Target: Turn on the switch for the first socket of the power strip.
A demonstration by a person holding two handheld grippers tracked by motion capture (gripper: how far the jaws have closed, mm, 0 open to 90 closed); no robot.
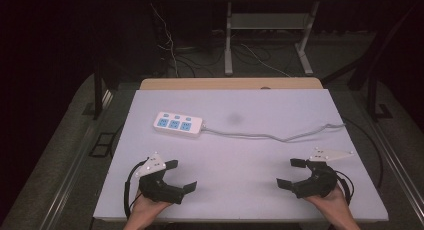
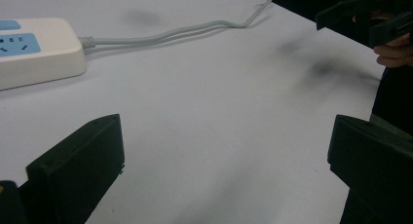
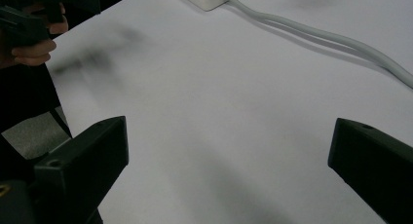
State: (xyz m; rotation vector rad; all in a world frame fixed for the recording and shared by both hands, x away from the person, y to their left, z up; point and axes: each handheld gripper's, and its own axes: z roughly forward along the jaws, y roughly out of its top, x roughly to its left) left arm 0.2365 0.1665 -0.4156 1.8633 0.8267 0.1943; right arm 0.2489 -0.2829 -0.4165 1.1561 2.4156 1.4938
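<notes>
A white power strip (image 1: 178,124) with blue sockets lies on the white table top (image 1: 240,155), left of centre toward the back. Its grey cable (image 1: 280,135) runs right and off the table's right edge. My left gripper (image 1: 183,175) rests near the front left corner, open and holding nothing. My right gripper (image 1: 291,173) rests near the front right corner, open and holding nothing too. In the left gripper view the power strip (image 2: 34,48) sits at upper left beyond the jaws, with the cable (image 2: 175,33) trailing right. The right gripper view shows the cable (image 3: 316,36) crossing at upper right.
A wooden strip (image 1: 230,83) borders the table's far edge. Beyond it stand a white desk frame (image 1: 270,30) and loose wires on the floor. Dark surroundings lie on both sides. Each gripper view shows the other hand's gripper (image 2: 370,19) (image 3: 34,19) far off.
</notes>
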